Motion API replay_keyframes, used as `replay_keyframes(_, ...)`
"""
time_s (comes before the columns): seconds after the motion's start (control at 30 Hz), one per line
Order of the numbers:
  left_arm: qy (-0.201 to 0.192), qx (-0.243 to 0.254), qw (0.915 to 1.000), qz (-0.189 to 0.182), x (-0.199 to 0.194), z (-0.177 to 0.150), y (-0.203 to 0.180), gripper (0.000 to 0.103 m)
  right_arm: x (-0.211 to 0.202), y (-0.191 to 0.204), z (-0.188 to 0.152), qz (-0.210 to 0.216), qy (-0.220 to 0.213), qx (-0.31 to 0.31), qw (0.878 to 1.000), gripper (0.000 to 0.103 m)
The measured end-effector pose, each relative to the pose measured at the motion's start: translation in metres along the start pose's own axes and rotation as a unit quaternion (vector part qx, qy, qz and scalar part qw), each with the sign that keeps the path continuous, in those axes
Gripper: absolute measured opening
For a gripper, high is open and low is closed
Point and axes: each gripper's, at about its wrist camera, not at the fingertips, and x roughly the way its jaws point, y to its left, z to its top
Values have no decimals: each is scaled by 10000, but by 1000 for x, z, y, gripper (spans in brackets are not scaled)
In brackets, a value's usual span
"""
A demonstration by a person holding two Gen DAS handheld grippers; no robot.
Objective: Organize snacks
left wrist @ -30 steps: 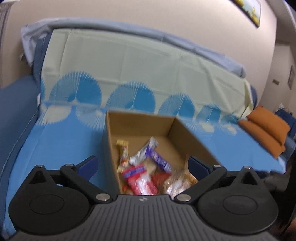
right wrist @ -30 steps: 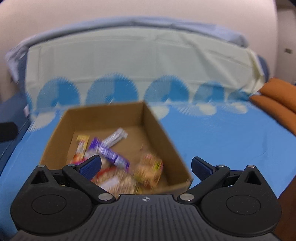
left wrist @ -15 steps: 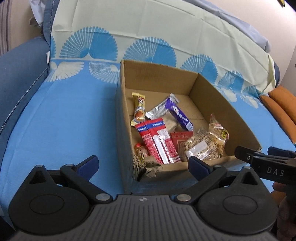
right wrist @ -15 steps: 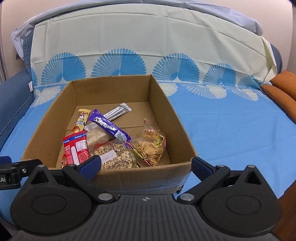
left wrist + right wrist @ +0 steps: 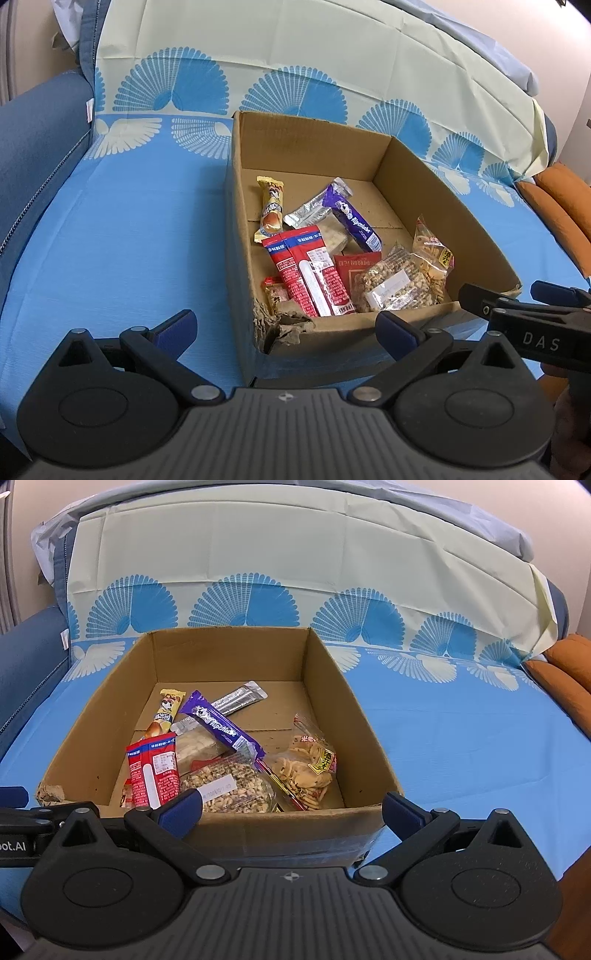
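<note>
A: What's changed vs 1 s ago?

B: Both cams were tilted up at the sofa back, blurred. Now pitched down, sharp, steady over the cardboard box. Snacks didn't shift.

A: Meaning for task?

B: Approach settled, nothing picked. All snacks lie inside the box, jumbled: purple bar, red sachets, nut bag, cracker bag. Fits either a pile awaiting sorting or a finished gather; can't tell which.

A: Pose?

B: Left gripper at near-left torn corner, right gripper at near wall. Both jaws wide, empty, level w/ the rim.
</note>
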Motion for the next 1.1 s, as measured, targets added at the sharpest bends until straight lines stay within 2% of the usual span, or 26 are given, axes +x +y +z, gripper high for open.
replay_keyframes(1.1, -6, 32, 10000, -19, 2, -1, -5, 103, 0, 5, 0, -1, -33, -154, 9999, 102)
